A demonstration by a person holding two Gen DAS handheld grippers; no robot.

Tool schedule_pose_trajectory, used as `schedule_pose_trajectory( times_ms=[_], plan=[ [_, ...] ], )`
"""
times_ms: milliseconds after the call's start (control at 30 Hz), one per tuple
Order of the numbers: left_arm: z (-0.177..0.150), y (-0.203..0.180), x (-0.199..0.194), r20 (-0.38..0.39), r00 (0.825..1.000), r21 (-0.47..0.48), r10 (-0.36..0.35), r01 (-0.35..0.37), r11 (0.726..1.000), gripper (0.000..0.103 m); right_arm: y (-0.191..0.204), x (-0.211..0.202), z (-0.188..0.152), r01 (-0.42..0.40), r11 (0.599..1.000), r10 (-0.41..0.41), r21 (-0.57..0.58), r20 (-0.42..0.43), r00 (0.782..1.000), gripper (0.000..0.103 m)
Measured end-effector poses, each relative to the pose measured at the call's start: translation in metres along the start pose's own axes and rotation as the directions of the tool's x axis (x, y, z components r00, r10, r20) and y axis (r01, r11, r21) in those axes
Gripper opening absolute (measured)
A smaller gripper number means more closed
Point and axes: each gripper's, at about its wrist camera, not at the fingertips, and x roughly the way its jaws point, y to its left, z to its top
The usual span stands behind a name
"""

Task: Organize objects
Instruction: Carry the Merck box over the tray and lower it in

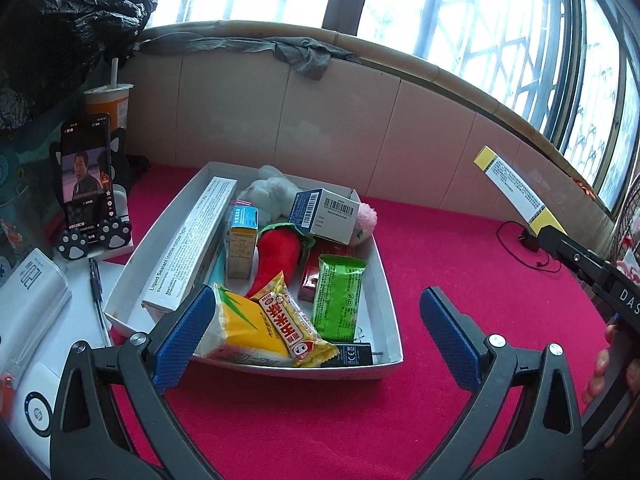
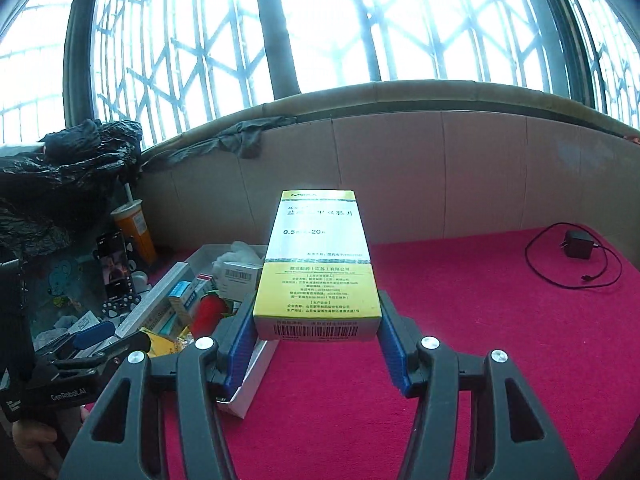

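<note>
Two grippers are in view over a red-covered worktop (image 1: 440, 248) beside a tiled wall under barred windows. The right gripper (image 2: 316, 344) has its jaws closed on a yellow-and-white medicine box (image 2: 316, 264), the blue pads pressing its two long sides near the barcode end, so the box juts forward, clear of the worktop. From the left wrist view the same box (image 1: 516, 188) hangs in the air to the right of the white cardboard tray (image 1: 384, 280), well apart from it.

The left gripper (image 1: 316, 328) hovers at the near edge of the tray with its jaws spread wide and nothing held; its left pad (image 1: 188, 328) lies just beside a yellow corn-printed snack packet (image 1: 236, 320).

Inside the tray lie a long white sealant box (image 1: 192, 248) along the left wall, a red plush chili (image 1: 276, 256) in the middle, a green wrapper (image 1: 338, 296) right of the chili, a blue-and-white barcoded carton (image 1: 324, 216) at the back, and a white plush toy (image 1: 272, 192) behind it.

Left of the tray, a phone (image 1: 86, 168) stands upright in a paw-print holder, with an orange drink cup (image 1: 108, 104) behind it. A black charger (image 2: 576, 248) with its cable lies far right of the tray.
</note>
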Motion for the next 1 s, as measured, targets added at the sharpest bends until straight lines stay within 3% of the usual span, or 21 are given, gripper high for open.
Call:
schedule_pose_trajectory(
  times_ms=[400,800,1000],
  plan=[
    [-0.005,0.033,-0.006,0.001,0.997,-0.041,0.081,-0.081,0.996,0.103,0.032,0.007,-0.006,-0.053,0.997,0.051,-0.049,-0.032,0.998,0.056],
    [-0.006,0.078,-0.016,-0.006,0.975,-0.081,0.222,-0.222,0.972,0.103,0.086,0.034,-0.005,-0.140,0.983,0.130,-0.123,-0.087,0.988,0.056],
    [-0.010,0.095,-0.019,-0.014,0.966,-0.097,0.256,-0.257,0.962,0.103,0.109,0.057,-0.005,-0.160,0.975,0.143,-0.152,-0.117,0.983,0.056]
  ],
)
